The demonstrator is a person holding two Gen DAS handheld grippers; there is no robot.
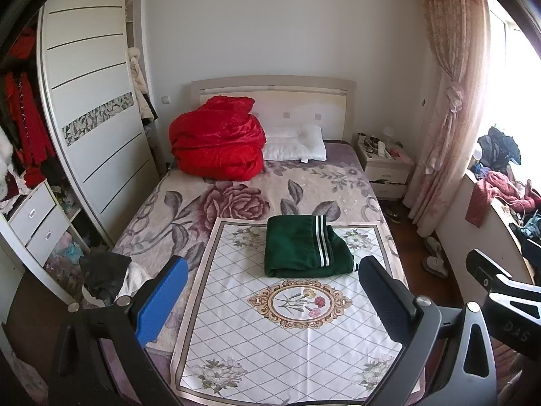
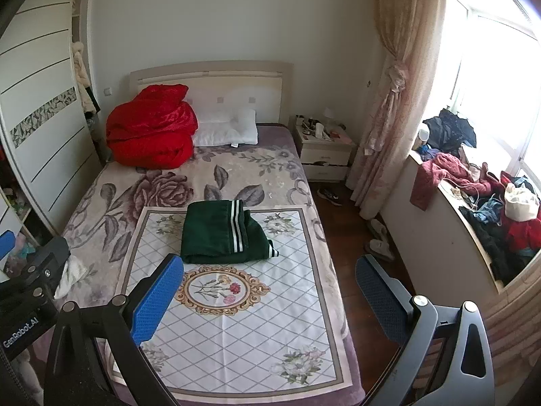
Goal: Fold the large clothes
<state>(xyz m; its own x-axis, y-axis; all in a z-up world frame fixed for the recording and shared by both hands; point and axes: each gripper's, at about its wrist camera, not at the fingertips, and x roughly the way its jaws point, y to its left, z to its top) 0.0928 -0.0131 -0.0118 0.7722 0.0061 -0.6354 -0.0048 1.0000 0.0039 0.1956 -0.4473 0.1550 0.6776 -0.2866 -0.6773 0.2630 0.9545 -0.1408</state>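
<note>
Both claws, left and right, are wide open and hold nothing. Ahead of them, folded green pants lie on a cloth on the bed.

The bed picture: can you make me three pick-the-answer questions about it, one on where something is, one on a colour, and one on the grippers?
1. Where does the folded green garment lie?
A. on the pillow
B. on the patterned cloth
C. on the floor

2. What colour is the bundled quilt?
A. red
B. blue
C. yellow

3. How are the left gripper and right gripper?
A. both shut
B. one clamping the garment
C. both open

Answers: B, it sits on the cloth's far end; A, the bundle by the headboard is red; C, their fingers stand apart, holding nothing.
</note>
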